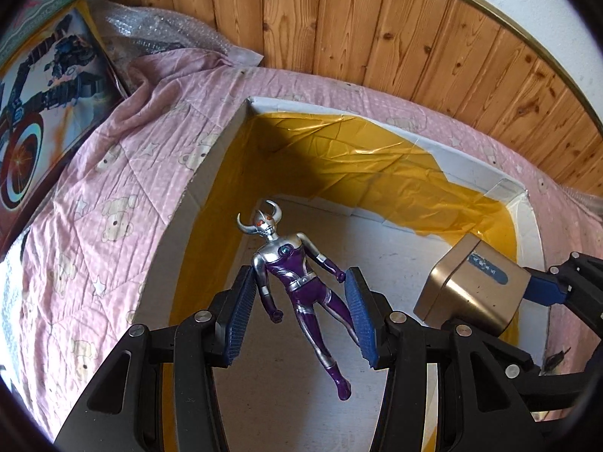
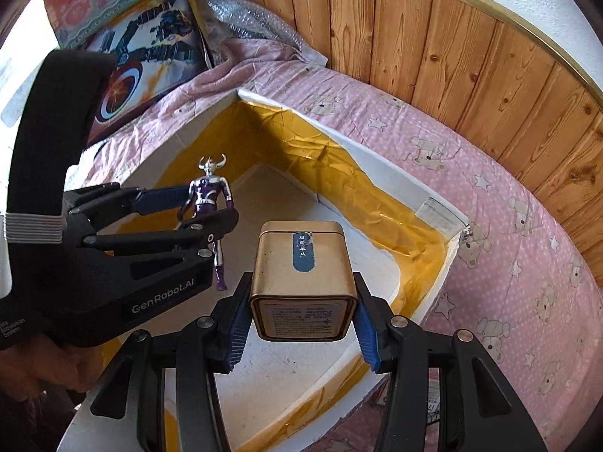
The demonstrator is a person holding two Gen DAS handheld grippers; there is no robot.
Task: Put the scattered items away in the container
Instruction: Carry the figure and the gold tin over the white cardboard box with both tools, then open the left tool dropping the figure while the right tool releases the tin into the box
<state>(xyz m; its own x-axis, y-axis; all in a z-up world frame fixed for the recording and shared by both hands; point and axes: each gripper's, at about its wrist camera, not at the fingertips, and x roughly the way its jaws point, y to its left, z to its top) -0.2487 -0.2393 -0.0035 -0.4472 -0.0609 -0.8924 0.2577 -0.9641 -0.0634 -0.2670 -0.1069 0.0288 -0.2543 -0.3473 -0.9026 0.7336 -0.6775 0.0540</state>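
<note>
A white foam box [image 1: 211, 173] with yellow tape inside sits on a pink blanket; it also shows in the right wrist view [image 2: 377, 165]. My left gripper [image 1: 301, 293] is shut on a purple and silver horned toy figure [image 1: 301, 282], holding it by the arms over the box's inside. The figure [image 2: 209, 196] also shows in the right wrist view, in the left gripper [image 2: 211, 203]. My right gripper [image 2: 301, 324] is shut on a gold tin [image 2: 301, 278] with a blue label, held over the box. The tin [image 1: 475, 282] shows at the right of the left wrist view.
The pink bear-print blanket [image 2: 508, 226] covers the bed around the box. Toy boxes [image 1: 45, 113] and bubble wrap [image 1: 158, 34] lean at the far left. A wooden panel wall [image 1: 377, 30] runs behind the bed.
</note>
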